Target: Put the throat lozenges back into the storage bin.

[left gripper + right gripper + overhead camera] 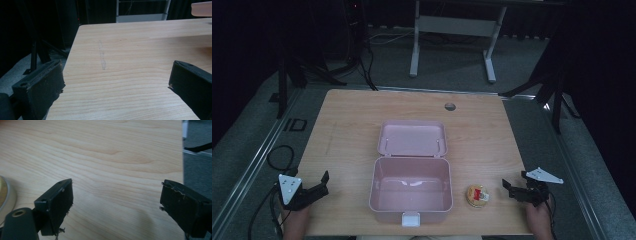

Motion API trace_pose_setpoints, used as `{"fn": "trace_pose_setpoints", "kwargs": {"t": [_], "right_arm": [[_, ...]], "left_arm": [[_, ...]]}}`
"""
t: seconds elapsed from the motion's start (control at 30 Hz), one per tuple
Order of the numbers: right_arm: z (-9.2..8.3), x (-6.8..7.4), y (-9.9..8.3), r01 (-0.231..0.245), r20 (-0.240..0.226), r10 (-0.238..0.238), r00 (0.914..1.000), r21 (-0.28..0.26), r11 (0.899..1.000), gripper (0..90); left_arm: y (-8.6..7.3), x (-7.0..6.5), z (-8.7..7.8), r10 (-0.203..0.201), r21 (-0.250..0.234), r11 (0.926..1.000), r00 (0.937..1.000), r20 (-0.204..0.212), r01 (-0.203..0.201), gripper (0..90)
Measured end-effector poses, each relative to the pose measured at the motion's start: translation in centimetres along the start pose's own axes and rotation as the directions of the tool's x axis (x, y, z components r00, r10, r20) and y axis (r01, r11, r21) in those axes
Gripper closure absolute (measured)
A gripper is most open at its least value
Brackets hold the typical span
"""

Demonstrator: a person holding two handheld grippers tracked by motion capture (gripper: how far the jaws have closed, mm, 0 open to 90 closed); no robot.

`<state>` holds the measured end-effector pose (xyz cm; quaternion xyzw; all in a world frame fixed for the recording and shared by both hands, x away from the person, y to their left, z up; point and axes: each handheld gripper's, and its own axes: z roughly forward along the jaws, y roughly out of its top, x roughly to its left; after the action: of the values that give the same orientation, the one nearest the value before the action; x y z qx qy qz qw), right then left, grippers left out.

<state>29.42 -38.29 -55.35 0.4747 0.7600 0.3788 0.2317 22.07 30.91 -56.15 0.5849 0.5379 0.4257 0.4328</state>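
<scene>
An open pink plastic box (411, 205) sits at the table's middle front, its lid (412, 139) laid back flat behind it and its inside bare. Just right of the box lies a small round tin (477, 195) with a gold top and a red label. In the right gripper view the tin's edge (3, 192) shows at the far left. My left gripper (325, 183) hovers open near the front left corner, left of the box. My right gripper (514, 179) is open a short way right of the tin. Both pairs of jaws (116, 77) (116, 195) stand wide apart over bare wood.
The wooden table (352, 115) has a round cable hole (450, 106) near its back edge. Its right edge (182, 157) runs close beside my right gripper. A white desk frame (452, 30) stands on the grey floor behind. Cables trail at the left.
</scene>
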Motion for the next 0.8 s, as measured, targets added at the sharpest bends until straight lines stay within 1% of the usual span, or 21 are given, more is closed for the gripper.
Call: {"fn": "trace_pose_setpoints", "kwargs": {"t": [0.03,0.07,0.13,0.17,0.2,0.27,0.3,0.33,0.37,0.43,0.47,0.5,0.53,0.57,0.6,0.63,0.67,0.7,0.73,0.77,0.8], "right_arm": [[0.1,0.0,0.0,0.009,-0.005,-0.009,0.9999,0.008,1.0,12.6],[0.1,0.1,0.1,0.019,-0.025,-0.019,0.9995,0.022,1.0,13.0],[0.3,0.1,0.2,0.055,-0.039,-0.052,0.9979,0.061,0.997,13.0],[0.3,0.1,0.2,0.055,-0.039,-0.052,0.9979,0.061,0.997,13.0],[0.3,0.1,0.2,0.063,-0.072,-0.058,0.9957,0.073,0.995,13.0],[0.1,0.1,0.3,0.109,-0.128,-0.093,0.9874,0.127,0.986,12.5],[0.1,0.1,0.3,0.128,-0.142,-0.107,0.984,0.142,0.982,12.5],[0.1,0.1,0.4,0.148,-0.166,-0.119,0.9788,0.173,0.974,12.5],[0.0,0.2,0.5,0.175,-0.171,-0.142,0.975,0.197,0.965,12.5],[-0.1,0.1,0.8,0.211,-0.211,-0.162,0.9639,0.235,0.949,12.5],[-0.1,0.1,0.8,0.211,-0.211,-0.162,0.9639,0.235,0.949,12.5],[-0.2,0.1,0.9,0.225,-0.218,-0.172,0.9608,0.249,0.942,12.5],[-0.3,0.1,1.3,0.263,-0.251,-0.194,0.9485,0.282,0.923,12.5],[-0.3,0.1,1.4,0.279,-0.25,-0.208,0.9454,0.29,0.915,12.5],[-0.4,0.2,1.6,0.294,-0.263,-0.216,0.9403,0.308,0.905,12.5],[-0.4,0.2,1.7,0.317,-0.278,-0.231,0.9324,0.323,0.892,12.5],[-0.4,0.3,1.9,0.338,-0.284,-0.248,0.9264,0.336,0.879,12.5],[-0.4,0.4,2.1,0.36,-0.307,-0.257,0.9162,0.349,0.865,12.5],[-0.3,0.6,2.3,0.374,-0.323,-0.262,0.9096,0.362,0.854,12.6],[-0.3,0.7,2.5,0.398,-0.338,-0.276,0.8995,0.374,0.838,12.5],[-0.3,0.7,2.5,0.398,-0.338,-0.276,0.8995,0.374,0.838,12.5]], "left_arm": [[0.0,0.0,0.0,0.0,-0.001,1.0,1.0,0.002,0.0,0.2],[0.0,0.0,0.0,0.0,-0.001,1.0,1.0,0.002,0.0,0.2],[0.0,0.1,0.0,-0.006,-0.002,1.0,0.9999,0.009,0.006,0.2],[0.0,0.1,0.0,-0.006,-0.002,1.0,0.9999,0.009,0.006,0.2],[0.0,0.1,0.0,-0.006,-0.002,1.0,0.9999,0.009,0.006,0.2],[0.0,0.1,0.0,-0.009,-0.003,1.0,0.9998,0.018,0.009,0.2],[0.0,0.1,0.0,-0.01,-0.004,0.9999,0.9998,0.019,0.01,0.2],[0.0,0.1,0.0,-0.012,-0.005,0.9999,0.9997,0.023,0.012,0.2],[0.0,0.2,0.0,-0.012,-0.006,0.9999,0.9996,0.027,0.012,0.2],[0.0,0.2,0.0,-0.012,-0.007,0.9999,0.9995,0.029,0.013,0.2],[0.0,0.2,0.0,-0.012,-0.007,0.9999,0.9995,0.029,0.013,0.2],[0.0,0.2,0.0,-0.012,-0.007,0.9999,0.9995,0.029,0.013,0.2],[0.0,0.2,0.0,-0.013,-0.008,0.9999,0.9994,0.033,0.013,0.2],[0.0,0.2,0.0,-0.012,-0.007,0.9999,0.9993,0.035,0.012,0.2],[0.0,0.2,0.0,-0.011,-0.008,0.9999,0.9993,0.037,0.011,0.2],[0.0,0.2,0.0,-0.011,-0.008,0.9999,0.9992,0.037,0.011,0.2],[0.0,0.2,-0.1,-0.011,-0.007,0.9999,0.9991,0.04,0.011,0.2],[0.0,0.2,-0.1,-0.011,-0.007,0.9999,0.9991,0.041,0.012,0.2],[0.0,0.2,-0.1,-0.011,-0.008,0.9999,0.9991,0.042,0.011,0.2],[0.0,0.2,-0.1,-0.011,-0.008,0.9999,0.999,0.044,0.011,0.2],[0.0,0.2,-0.1,-0.011,-0.008,0.9999,0.999,0.044,0.011,0.2]]}}
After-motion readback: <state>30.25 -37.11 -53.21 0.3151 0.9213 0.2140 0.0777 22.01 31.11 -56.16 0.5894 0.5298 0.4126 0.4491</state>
